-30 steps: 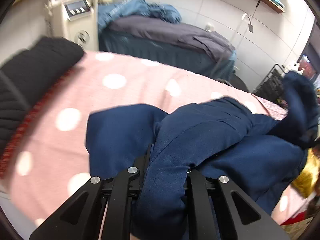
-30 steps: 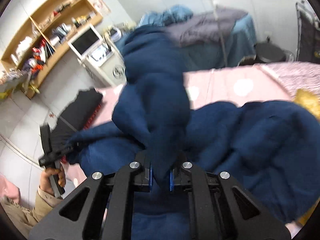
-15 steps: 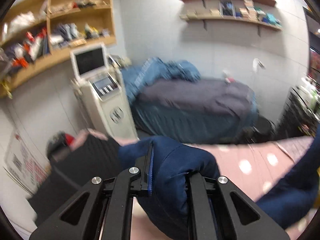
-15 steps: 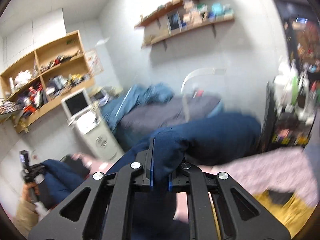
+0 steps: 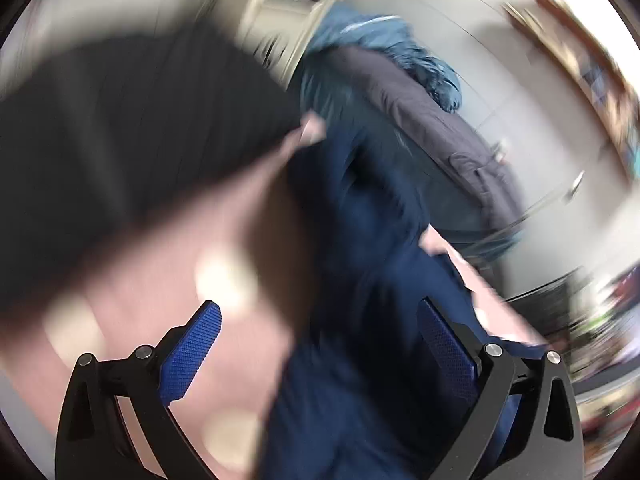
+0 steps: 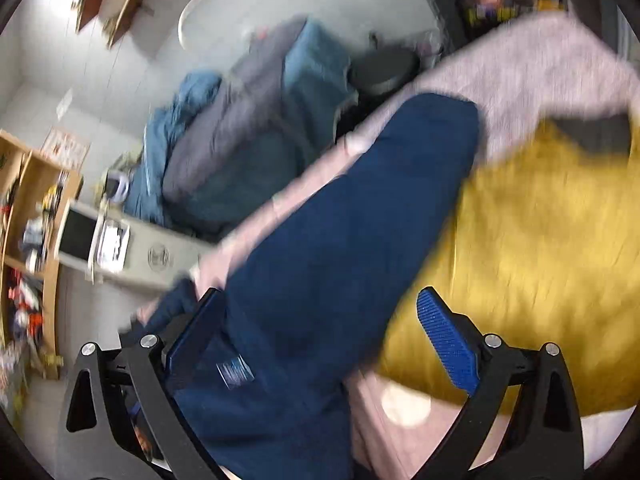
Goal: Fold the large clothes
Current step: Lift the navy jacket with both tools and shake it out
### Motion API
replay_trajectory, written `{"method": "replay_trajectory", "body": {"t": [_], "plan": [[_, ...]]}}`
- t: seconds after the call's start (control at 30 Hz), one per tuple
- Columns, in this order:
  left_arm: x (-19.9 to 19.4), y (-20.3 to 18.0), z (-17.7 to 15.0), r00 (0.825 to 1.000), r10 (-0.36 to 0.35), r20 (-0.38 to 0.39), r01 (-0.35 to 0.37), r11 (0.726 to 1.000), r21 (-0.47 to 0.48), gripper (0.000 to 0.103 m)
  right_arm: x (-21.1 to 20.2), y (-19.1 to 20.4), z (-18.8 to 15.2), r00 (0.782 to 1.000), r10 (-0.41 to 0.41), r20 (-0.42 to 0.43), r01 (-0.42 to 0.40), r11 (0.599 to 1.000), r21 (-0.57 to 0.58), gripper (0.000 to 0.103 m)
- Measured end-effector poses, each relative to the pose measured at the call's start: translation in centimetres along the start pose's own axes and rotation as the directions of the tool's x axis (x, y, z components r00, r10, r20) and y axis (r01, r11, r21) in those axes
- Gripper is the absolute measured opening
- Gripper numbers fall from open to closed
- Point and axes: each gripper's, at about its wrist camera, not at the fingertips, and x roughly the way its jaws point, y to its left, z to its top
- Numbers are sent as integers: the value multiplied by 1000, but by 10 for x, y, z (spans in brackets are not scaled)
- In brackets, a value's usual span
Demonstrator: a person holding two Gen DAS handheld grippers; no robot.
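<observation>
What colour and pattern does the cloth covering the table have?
The table cloth is pink with pale round dots; the right wrist view shows it sharpest.

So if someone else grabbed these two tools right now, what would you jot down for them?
Left gripper: open, holding nothing. Right gripper: open too, nothing gripped.
The dark navy fabric garment lies stretched long across the pink polka-dot cloth, between both sets of fingers. A mustard-yellow garment lies beside it, and a black knitted garment at the far side.
Done: navy piece laid out. Left: fold it; the views are blurred, so check for creases first.
</observation>
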Motion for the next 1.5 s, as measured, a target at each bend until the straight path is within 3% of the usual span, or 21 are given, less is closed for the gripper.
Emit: {"method": "replay_trajectory", "body": {"t": [0.03, 0.1, 0.17, 0.3, 0.5, 0.67, 0.77, 0.83, 0.87, 0.9, 0.93, 0.97, 1.0, 1.1, 1.17, 1.27, 1.33, 1.4, 1.43, 1.47, 1.5], "plan": [[-1, 26, -19, 999, -52, -9, 51, 995, -81, 96, 4, -7, -14, 1000, 1, -1, -1, 1000, -17, 96], [-8, 69, -55, 996, -84, 0, 83, 978, -191, 96, 8, -10, -56, 1000, -14, 1, 14, 993, -113, 96], [-16, 91, -84, 998, -66, -8, 63, 978, -197, 96, 7, -19, -97, 1000, -19, 11, 21, 978, -208, 96], [-33, 96, -124, 998, -48, -38, 44, 995, -90, 96, 1, -36, -162, 999, 25, -48, -38, 953, -301, 96], [-22, 66, -160, 989, -104, -102, 115, 988, 105, 96, -8, -49, -222, 979, 161, -123, -188, 948, -256, 96], [25, 42, -197, 968, -105, -227, 138, 981, 135, 96, 6, -43, -265, 972, 130, -196, -189, 929, -318, 96], [35, 26, -217, 965, -141, -223, 180, 970, 165, 96, 22, -29, -298, 982, 34, -184, -115, 885, -451, 96], [42, 15, -226, 973, -98, -210, 144, 966, 217, 95, 31, -23, -313, 991, -35, -126, -37, 847, -530, 92], [45, 9, -230, 977, -50, -206, 103, 962, 254, 93, 36, -21, -318, 994, -61, -93, -1, 833, -554, 80], [45, 5, -231, 980, -28, -199, 83, 958, 274, 85, 41, -19, -320, 995, -68, -79, 12, 828, -561, 62], [42, 2, -231, 981, -15, -193, 72, 954, 290, 77, 44, -18, -320, 995, -49, -92, -9, 834, -551, 51], [34, -1, -230, 983, -1, -184, 59, 947, 315, 59, 44, -16, -319, 993, -19, -116, -46, 844, -535, 36], [24, -3, -226, 984, -3, -178, 63, 943, 328, 39, 42, -13, -317, 992, -10, -125, -59, 843, -534, 30], [-16, -10, -213, 988, -54, -144, 100, 938, 333, 23, 29, -4, -312, 986, 29, -164, -114, 835, -539, 20], [-59, -22, -206, 997, -51, -65, 72, 919, 389, 14, 12, 1, -306, 973, 103, -208, -196, 842, -503, 17], [-127, -33, -198, 994, -99, 54, 66, 900, 431, 3, -26, 12, -296, 933, 257, -251, -346, 832, -434, 15], [-172, -37, -193, 985, -127, 119, 61, 892, 448, 3, -41, 15, -292, 899, 338, -277, -426, 823, -377, 14], [-188, -38, -190, 980, -141, 141, 60, 883, 465, 4, -48, 11, -288, 838, 442, -320, -529, 803, -275, 14], [-190, -36, -190, 980, -143, 142, 61, 882, 466, 6, -48, 9, -288, 820, 468, -330, -553, 798, -242, 14], [-186, -30, -187, 982, -119, 146, 41, 892, 450, 32, -45, 6, -290, 817, 473, -331, -555, 800, -228, 14], [-175, -22, -186, 985, -71, 155, -1, 906, 423, 82, -43, 5, -291, 832, 450, -326, -533, 811, -240, 14]]}}
